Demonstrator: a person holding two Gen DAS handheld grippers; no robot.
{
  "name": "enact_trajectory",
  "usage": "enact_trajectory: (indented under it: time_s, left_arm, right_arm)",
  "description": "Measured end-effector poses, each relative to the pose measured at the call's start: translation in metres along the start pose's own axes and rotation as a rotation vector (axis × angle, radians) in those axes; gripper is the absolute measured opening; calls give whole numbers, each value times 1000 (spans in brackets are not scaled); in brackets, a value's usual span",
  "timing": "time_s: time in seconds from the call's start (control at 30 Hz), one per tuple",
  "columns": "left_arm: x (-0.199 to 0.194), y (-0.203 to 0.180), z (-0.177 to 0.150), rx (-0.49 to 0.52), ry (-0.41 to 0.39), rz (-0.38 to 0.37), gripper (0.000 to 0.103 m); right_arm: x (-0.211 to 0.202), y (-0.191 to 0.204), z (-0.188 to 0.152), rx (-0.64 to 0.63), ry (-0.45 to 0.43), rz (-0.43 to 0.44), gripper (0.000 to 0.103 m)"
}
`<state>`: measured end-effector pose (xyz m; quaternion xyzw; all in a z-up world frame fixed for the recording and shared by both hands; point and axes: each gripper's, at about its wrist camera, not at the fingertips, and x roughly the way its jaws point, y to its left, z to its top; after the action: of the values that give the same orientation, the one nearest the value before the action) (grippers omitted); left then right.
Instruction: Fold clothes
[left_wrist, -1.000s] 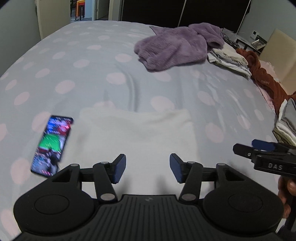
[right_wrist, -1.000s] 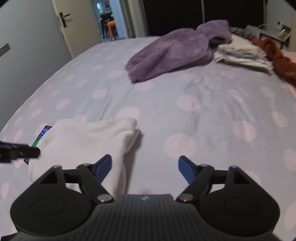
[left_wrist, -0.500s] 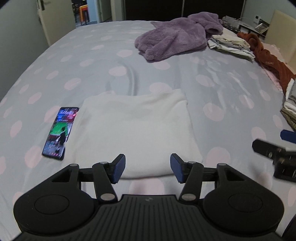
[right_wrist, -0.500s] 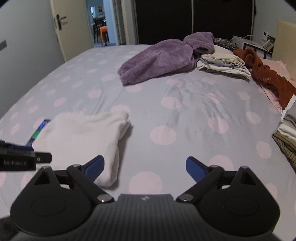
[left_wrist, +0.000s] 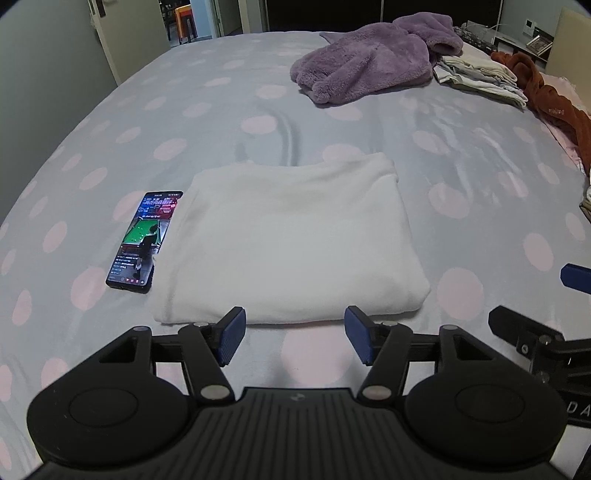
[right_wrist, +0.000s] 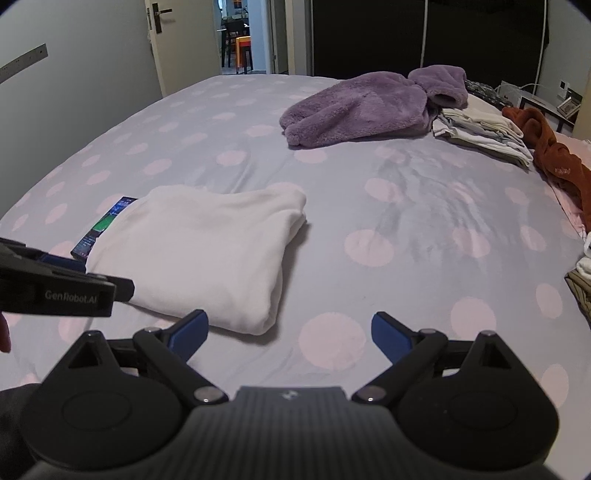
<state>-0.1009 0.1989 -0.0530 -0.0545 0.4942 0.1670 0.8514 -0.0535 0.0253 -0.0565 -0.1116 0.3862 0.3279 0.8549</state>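
Moved: both grippers have drawn back from the white garment, which now shows whole.
Left gripper (left_wrist: 291, 334): jaws wide, empty, just short of the garment's near edge.
Right gripper (right_wrist: 290, 334): jaws wide, empty, over bare bed (right_wrist: 369, 192).
White garment (left_wrist: 291, 240): folded flat, near the bed's front edge.
Phone (left_wrist: 144, 242): screen lit, apparently touching the garment's left side.
Purple fleece (left_wrist: 373, 64): heaped toward the far edge.

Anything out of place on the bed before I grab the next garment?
Yes: a phone with its screen lit lies on the bedspread, its right edge tucked slightly under the folded white garment. It could get dragged along if that garment is moved. Both claws, left and right, are open and empty.
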Motion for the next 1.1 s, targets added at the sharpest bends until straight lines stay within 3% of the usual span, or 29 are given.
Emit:
enact_trajectory:
  time_s: [0.23, 1.1]
  left_arm:
    - [10, -6, -6, -1, 49, -1, 58]
    - [6, -14, -6, 36, 27, 15, 62]
  right_arm:
    - [0, -1, -2, 6, 11, -8, 96]
    - [2, -6, -9, 15, 25, -6, 96]
